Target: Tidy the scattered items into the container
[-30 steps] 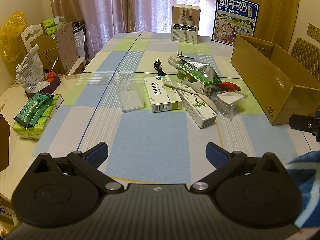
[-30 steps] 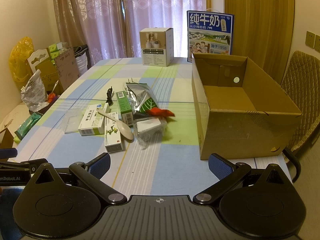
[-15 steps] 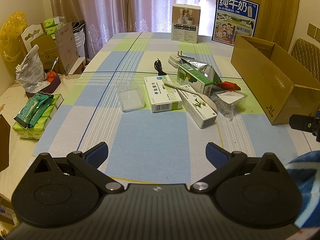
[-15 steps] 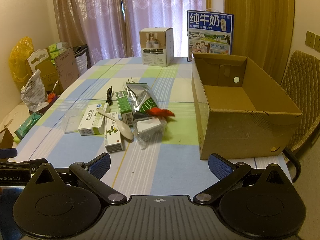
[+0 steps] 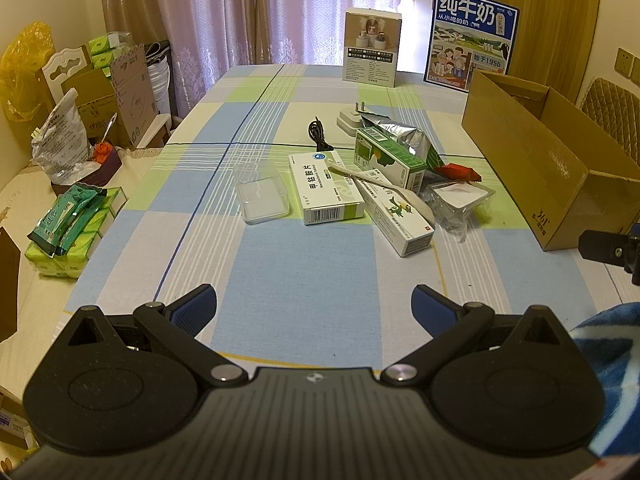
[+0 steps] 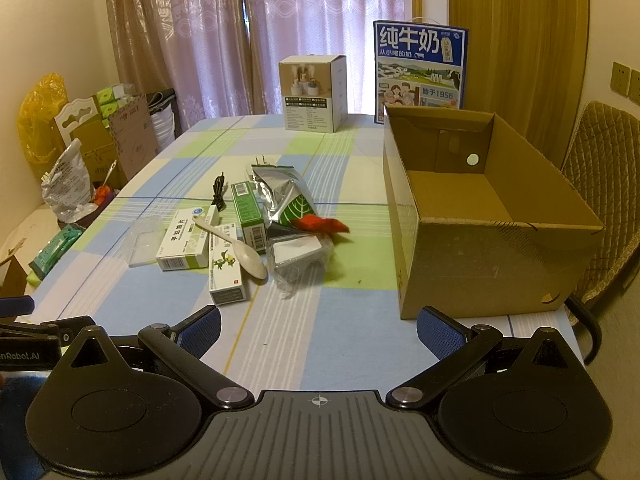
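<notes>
Hovering low over the near edge of the checked tablecloth point(image 5: 304, 280), the left gripper point(image 5: 314, 304) has its claw spread wide and carries nothing; the right gripper point(image 6: 318, 326) is likewise spread and bare, hanging just in front of the cardboard box point(image 6: 480, 264). Past them the clutter lies in one loose cluster, well apart from both claws: a dragon-print carton point(image 6: 226, 268) with a pale spoon point(image 6: 236, 246) resting across it, a white medicine box point(image 5: 326, 188), a clear plastic tray point(image 5: 262, 192), and a crinkled clear packet point(image 6: 298, 260) nearest the box. Behind these sit a green carton point(image 6: 248, 210), a red scrap point(image 6: 320, 225), a silver foil pouch point(image 6: 282, 196), then a black cable point(image 5: 318, 136) and a white plug point(image 5: 352, 118). The box stands open on the right side, its visible floor bare. By my reading the tidying has not begun: every item is left to move
</notes>
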A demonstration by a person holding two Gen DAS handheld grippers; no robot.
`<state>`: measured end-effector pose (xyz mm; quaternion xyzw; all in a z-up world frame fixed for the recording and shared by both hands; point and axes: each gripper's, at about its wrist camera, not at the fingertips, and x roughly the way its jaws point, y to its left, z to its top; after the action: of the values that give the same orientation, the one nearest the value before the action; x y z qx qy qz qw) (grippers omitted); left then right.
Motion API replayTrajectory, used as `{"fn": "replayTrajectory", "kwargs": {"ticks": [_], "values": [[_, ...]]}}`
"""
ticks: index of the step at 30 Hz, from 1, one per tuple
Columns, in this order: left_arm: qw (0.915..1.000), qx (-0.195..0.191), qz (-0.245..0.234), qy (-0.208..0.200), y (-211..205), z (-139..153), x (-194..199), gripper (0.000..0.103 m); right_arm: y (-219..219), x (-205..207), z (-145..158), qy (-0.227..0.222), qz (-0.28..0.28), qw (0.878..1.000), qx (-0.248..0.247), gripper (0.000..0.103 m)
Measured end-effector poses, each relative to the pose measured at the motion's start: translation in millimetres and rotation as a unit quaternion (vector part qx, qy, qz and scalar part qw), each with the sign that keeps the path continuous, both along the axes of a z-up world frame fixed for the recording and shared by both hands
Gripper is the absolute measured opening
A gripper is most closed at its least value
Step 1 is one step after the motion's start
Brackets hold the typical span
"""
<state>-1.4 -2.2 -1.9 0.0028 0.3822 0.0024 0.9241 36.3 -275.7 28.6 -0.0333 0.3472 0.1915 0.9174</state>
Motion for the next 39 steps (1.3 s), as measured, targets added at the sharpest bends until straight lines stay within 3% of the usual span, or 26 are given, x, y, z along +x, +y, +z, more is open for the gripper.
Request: {"fn": "replayTrajectory", "kwargs": {"ticks": [13, 21, 28, 39], "values": [[0.9984, -0.055, -0.008, 0.006, 17.6, 11.6, 6.1, 0.102, 0.1, 9.4, -4.2, 0.032, 0.004, 0.999, -0.001, 0.101], [0.9995, -0.019, -0.023, -0.011, 41.3, 22.1, 33.2, 0.102, 12.0, 25.3, 4.0, 0.042, 0.035, 0.998, 0.020, 0.101], [0.9997, -0.021, -0.007, -0.013, 72.4, 14.2, 68.0, 0.102, 43.0, 44.4, 6.0, 0.005, 0.041, 0.999, 0.026, 0.101], [0.9999, -0.002, -0.008, -0.014, 89.9, -18.1, 110.7, 0.102, 99.1, 79.7, -43.5, 0.069, 0.090, 0.994, 0.003, 0.099]]}}
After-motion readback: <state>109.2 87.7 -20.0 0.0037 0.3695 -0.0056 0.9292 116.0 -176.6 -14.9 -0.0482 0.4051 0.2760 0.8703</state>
